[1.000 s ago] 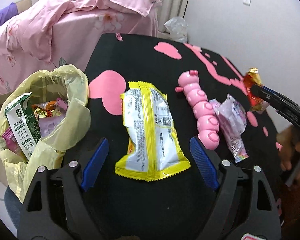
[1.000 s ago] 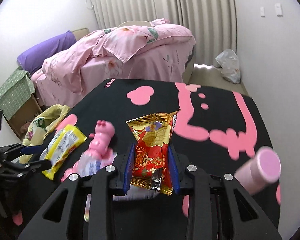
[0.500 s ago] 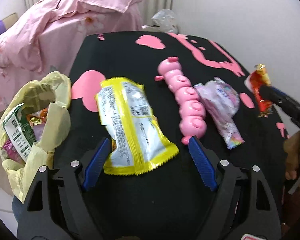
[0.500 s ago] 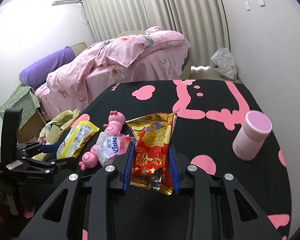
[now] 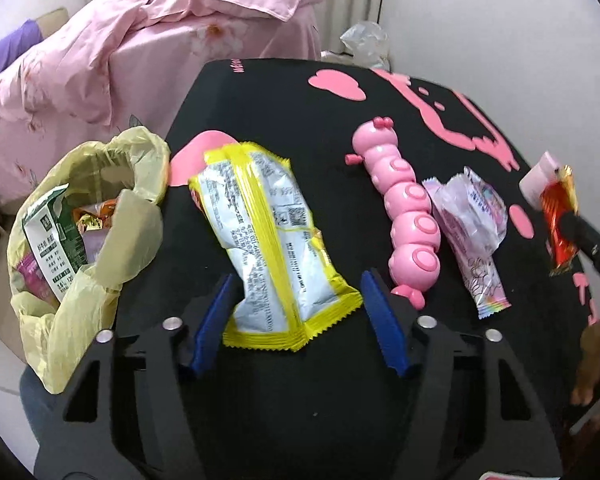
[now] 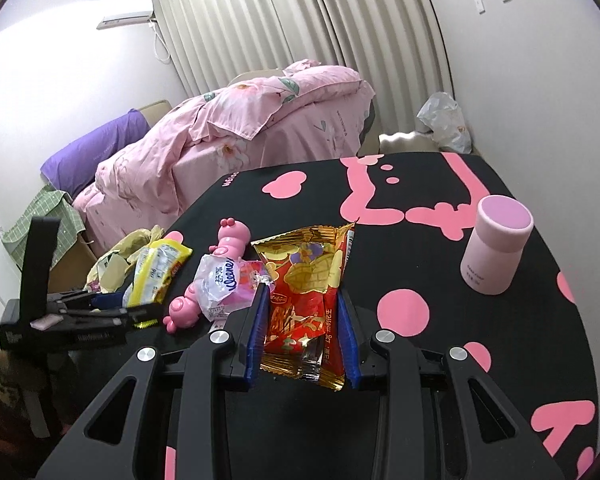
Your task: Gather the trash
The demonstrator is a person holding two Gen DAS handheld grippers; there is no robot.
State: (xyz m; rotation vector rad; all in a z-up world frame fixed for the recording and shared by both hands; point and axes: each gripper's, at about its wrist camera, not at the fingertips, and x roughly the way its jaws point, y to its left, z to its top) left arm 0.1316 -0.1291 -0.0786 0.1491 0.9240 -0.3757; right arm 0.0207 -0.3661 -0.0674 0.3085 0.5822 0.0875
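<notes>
The left tool (image 5: 296, 312) points down at a black fabric-covered surface (image 5: 284, 92) printed with flat pink blobs and lines; its blue ribbed pads (image 5: 382, 332) are closing, the crinkled yellow-edged silver foil snack packet (image 5: 268, 248) lies between them, its zigzag-cut lower end nearest the tool, and the pads do not yet press it. The packet lies flat near the left edge of the surface, slightly puffed and creased, printed side up. Just off that edge hangs a thin, translucent yellow plastic trash bag (image 5: 96, 240), its mouth open and slack, with a green-and-white carton (image 5: 52, 236) and other wrappers inside. To the right of the yellow packet lies a glossy pink plastic caterpillar toy (image 5: 408, 216) made of rounded segments, and touching its right side a crumpled, clear pinkish plastic tissue pack (image 5: 472, 224). The right tool (image 6: 302, 328) is narrowed on a shiny red and gold foil snack wrapper (image 6: 308, 280), which stands upright between its blue pads, pinched on both sides, its torn top flaring above them. In the right wrist view a smooth matte pink cylindrical cup (image 6: 496, 244) stands upright near the right edge of the surface, well apart from the wrapper. Beyond the far edge lies a bed with a rumpled pink floral quilt (image 6: 260, 128).
</notes>
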